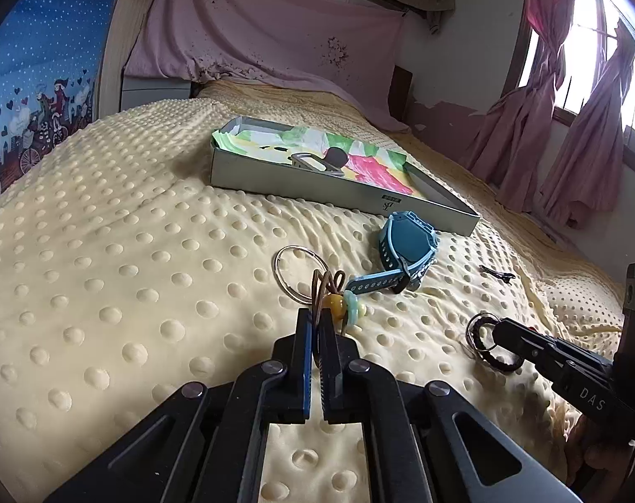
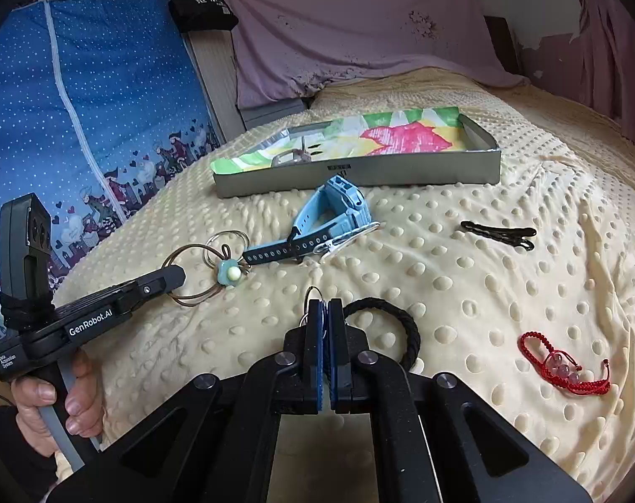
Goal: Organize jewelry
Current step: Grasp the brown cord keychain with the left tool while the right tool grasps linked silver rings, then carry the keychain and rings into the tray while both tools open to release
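Jewelry scattered on dotted blanket, both grippers pinching

Brown cord bracelet (image 1: 327,289) with amber and pale-green beads sits pinched in my left gripper (image 1: 316,318). My right gripper (image 2: 326,308) is clamped on a braided black bracelet (image 2: 395,327) with thin metal rings. Blue rubber watch (image 2: 338,213) lies beside the flat grey tray (image 2: 359,174) on nubby cream blanket (image 1: 107,272).

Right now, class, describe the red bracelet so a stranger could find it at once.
On the cream dotted blanket, look right of the right gripper, well short of the grey tray. The red bracelet lies alone: knotted red cord with pale beads, unlike the black hair clips beyond it.
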Tool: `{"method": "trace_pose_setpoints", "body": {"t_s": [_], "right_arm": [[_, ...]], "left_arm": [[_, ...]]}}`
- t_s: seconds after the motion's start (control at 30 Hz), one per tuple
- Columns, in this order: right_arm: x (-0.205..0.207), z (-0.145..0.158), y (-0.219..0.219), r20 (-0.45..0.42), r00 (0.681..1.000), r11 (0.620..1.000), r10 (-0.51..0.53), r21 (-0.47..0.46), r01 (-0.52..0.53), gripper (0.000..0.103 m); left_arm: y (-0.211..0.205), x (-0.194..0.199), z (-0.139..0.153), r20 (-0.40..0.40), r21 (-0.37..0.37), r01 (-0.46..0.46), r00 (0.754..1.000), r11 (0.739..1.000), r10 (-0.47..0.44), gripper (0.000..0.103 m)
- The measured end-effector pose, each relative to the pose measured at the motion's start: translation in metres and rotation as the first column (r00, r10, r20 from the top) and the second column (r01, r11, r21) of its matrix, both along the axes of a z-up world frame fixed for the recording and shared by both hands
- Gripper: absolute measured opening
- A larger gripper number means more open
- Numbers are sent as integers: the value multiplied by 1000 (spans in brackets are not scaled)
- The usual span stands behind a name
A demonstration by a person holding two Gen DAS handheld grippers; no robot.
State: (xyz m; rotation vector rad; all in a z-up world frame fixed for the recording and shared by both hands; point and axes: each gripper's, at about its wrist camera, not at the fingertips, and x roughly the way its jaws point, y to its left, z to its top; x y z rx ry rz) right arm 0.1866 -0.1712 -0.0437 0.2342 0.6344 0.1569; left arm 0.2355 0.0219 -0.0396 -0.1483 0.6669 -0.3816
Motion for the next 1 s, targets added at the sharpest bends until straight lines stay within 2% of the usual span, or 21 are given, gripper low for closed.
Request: {"method": "trace_pose_setpoints", "body": {"t_s": [0.3, 0.67, 1.0], "right_arm": [[-18, 13, -3, 113, 994, 1000, 9, 19, -11, 2], [-26, 25, -6, 174, 984, 998, 38, 52, -48, 2], [0, 46, -22, 174, 985, 998, 24, 57, -34, 2]], "left_arm": [[-2, -17, 17, 55, -22, 41, 998, 999, -40, 3], [0, -34, 38, 104, -35, 50, 994, 998, -46, 3], [-24, -7, 62, 118, -36, 71, 991, 997, -67, 3]]}}
